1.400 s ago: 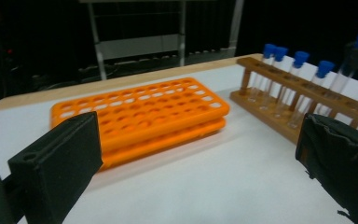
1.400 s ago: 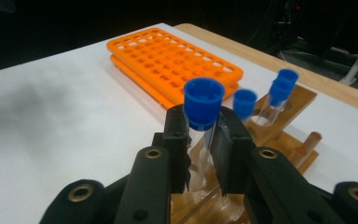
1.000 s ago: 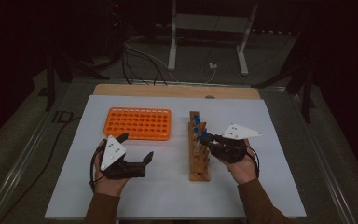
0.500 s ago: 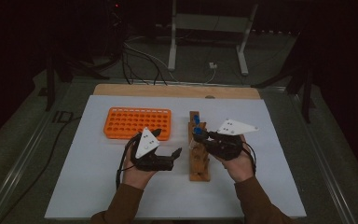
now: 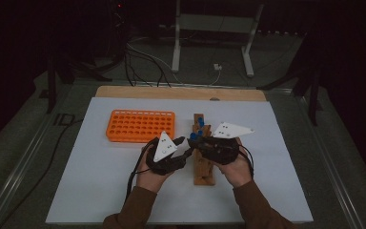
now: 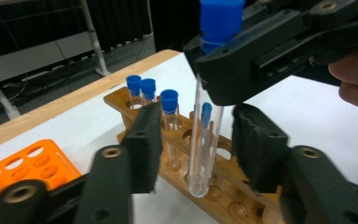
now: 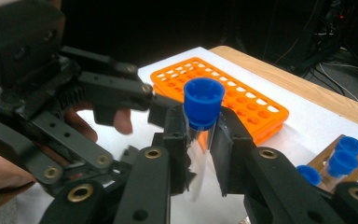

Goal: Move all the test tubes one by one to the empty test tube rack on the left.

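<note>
Since the earlier high view: left gripper (image 5: pixel 185 144) swung in from lower left of frame to centre, jaws just been closing, now flanking the glass of the test tube (image 6: pixel 206 135) without pressing on it. Right gripper (image 7: pixel 200 140) clenched just under the blue cap (image 7: pixel 203 102), tube upright, lifted clear above the wooden rack (image 6: pixel 223 179) at frame centre. Step in hand: a handover, left taking the tube low on the glass. Next: squeeze left pads (image 6: pixel 256 144) onto the glass, then ease right off. Orange rack (image 5: pixel 140 126) upper left, likely destination.
</note>
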